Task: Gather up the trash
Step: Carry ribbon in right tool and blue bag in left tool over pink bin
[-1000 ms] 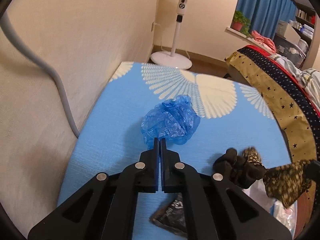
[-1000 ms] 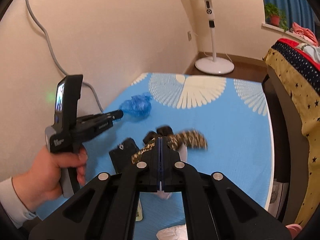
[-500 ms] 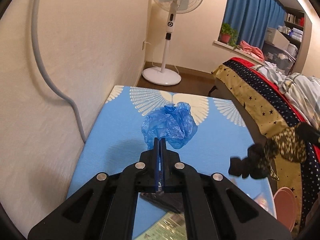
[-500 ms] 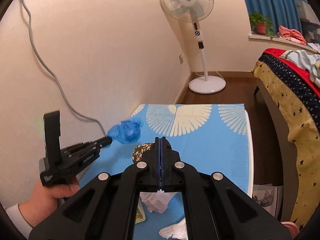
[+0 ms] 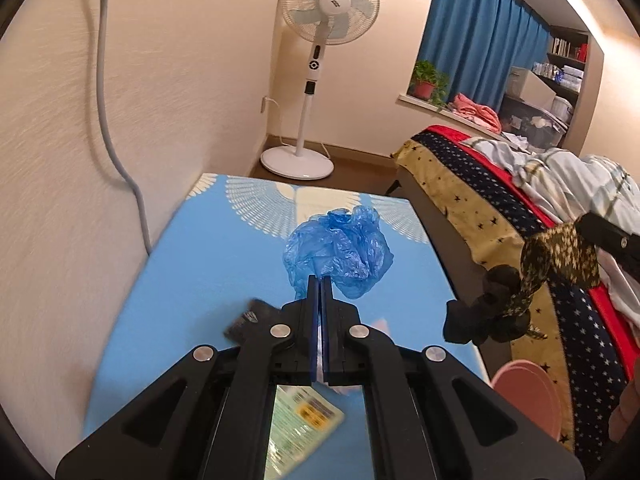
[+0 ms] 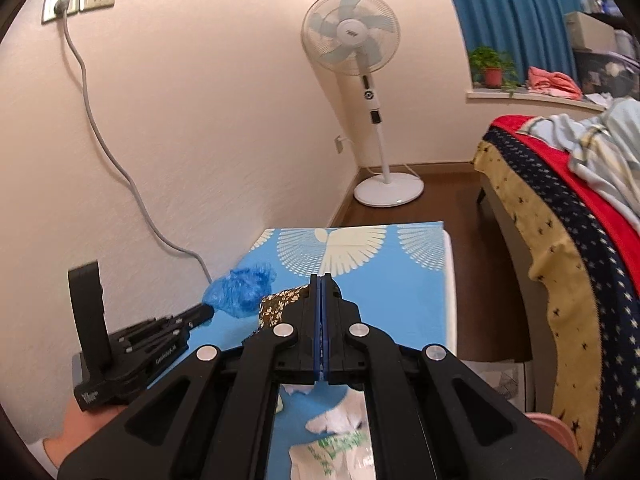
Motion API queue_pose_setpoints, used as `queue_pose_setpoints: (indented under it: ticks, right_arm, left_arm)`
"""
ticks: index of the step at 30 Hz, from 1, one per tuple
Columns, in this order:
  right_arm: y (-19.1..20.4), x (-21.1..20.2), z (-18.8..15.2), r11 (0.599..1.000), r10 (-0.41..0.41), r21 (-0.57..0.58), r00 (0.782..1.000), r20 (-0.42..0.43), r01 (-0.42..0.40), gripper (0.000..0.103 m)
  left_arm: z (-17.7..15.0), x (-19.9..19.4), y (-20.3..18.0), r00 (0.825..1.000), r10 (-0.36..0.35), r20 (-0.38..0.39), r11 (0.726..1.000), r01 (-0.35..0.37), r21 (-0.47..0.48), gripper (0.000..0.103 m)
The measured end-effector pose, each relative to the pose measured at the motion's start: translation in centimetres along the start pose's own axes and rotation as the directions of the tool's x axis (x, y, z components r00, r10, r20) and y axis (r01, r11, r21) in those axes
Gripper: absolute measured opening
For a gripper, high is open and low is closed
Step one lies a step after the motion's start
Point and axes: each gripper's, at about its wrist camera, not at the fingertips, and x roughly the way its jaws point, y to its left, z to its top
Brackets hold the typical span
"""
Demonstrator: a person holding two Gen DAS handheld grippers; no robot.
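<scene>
My left gripper [image 5: 319, 280] is shut on a crumpled blue plastic bag [image 5: 338, 252], held up above the blue table cloth [image 5: 208, 264]. In the right wrist view that left gripper [image 6: 200, 314] shows at the left with the blue bag [image 6: 242, 288] at its tip. My right gripper [image 6: 320, 280] is shut on a gold-and-black patterned wrapper [image 6: 280, 304]. From the left wrist view the wrapper [image 5: 560, 260] hangs from the right gripper [image 5: 588, 228], dark lumps dangling below, beside the table's right edge.
On the table lie a black packet [image 5: 250, 316], a green-yellow packet [image 5: 304, 412], white tissue [image 6: 340, 420] and a printed plastic bag [image 6: 332, 452]. A pink bin [image 5: 524, 392] sits on the floor to the right. A bed [image 6: 568, 240] and a standing fan [image 6: 372, 120] are beyond.
Both grippers have risen off the table, each still carrying its piece. The patterned wrapper has moved right, past the table's edge toward the bed side.
</scene>
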Motion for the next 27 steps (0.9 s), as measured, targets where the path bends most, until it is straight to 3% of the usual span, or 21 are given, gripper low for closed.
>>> queue_pose_setpoints:
  ticks: [16, 27]
  right_arm:
    - [-4.0, -9.8, -5.0, 0.984, -0.176, 0.021, 0.983, 0.050, 0.175, 0.000]
    - [-6.1, -12.6, -8.9, 0.952, -0.307, 0.034, 0.951, 0.042, 0.305, 0.000]
  left_arm:
    - [-11.3, -3.5, -8.6, 0.990, -0.131, -0.043, 0.991, 0.133, 0.030, 0.001]
    - [-13.5, -3.8, -13.7, 0.978, -0.199, -0.058, 0.974, 0.204, 0.102, 0.001]
